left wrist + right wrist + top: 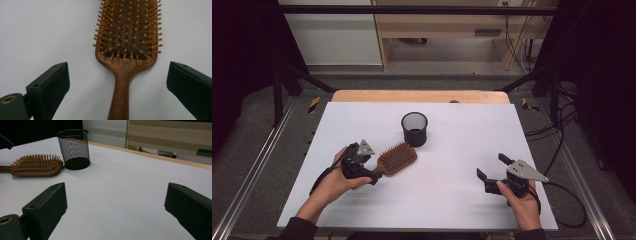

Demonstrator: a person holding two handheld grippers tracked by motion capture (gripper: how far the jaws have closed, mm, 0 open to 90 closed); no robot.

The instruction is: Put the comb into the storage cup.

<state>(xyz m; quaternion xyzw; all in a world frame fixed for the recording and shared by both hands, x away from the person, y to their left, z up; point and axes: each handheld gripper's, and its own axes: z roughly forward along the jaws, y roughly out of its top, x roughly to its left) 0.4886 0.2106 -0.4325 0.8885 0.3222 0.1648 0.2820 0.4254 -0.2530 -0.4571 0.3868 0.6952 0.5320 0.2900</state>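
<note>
Nearest the high camera, two forearms come in over the near edge of the white table point(452, 200). On the left side the left gripper point(373, 174) is held low over the handle end of a wooden hairbrush point(398, 157), which lies flat on the white top, bristles up, its head angled toward a black mesh cup point(414, 128). That cup stands upright just beyond the brush head, a small gap between them. Over on the right, the right gripper point(492, 166) hangs above bare table, jaws spread and holding nothing, well apart from brush and cup and well inside the right edge. Wide open surface lies between the two hands and along the far side up to the wooden strip at the back edge.

From the left gripper view, the two black jaws stand wide apart with the hairbrush's point(126, 50) handle running up the middle between them, touching neither; white table shows on both sides of it, so this tool is released too.

Looking along the right gripper's spread jaws, bare white surface stretches ahead. Farther off to the left lies the hairbrush point(36, 166), with the mesh cup point(74, 148) upright just beside its head. Behind them the table's far edge point(150, 155) runs across.
</note>
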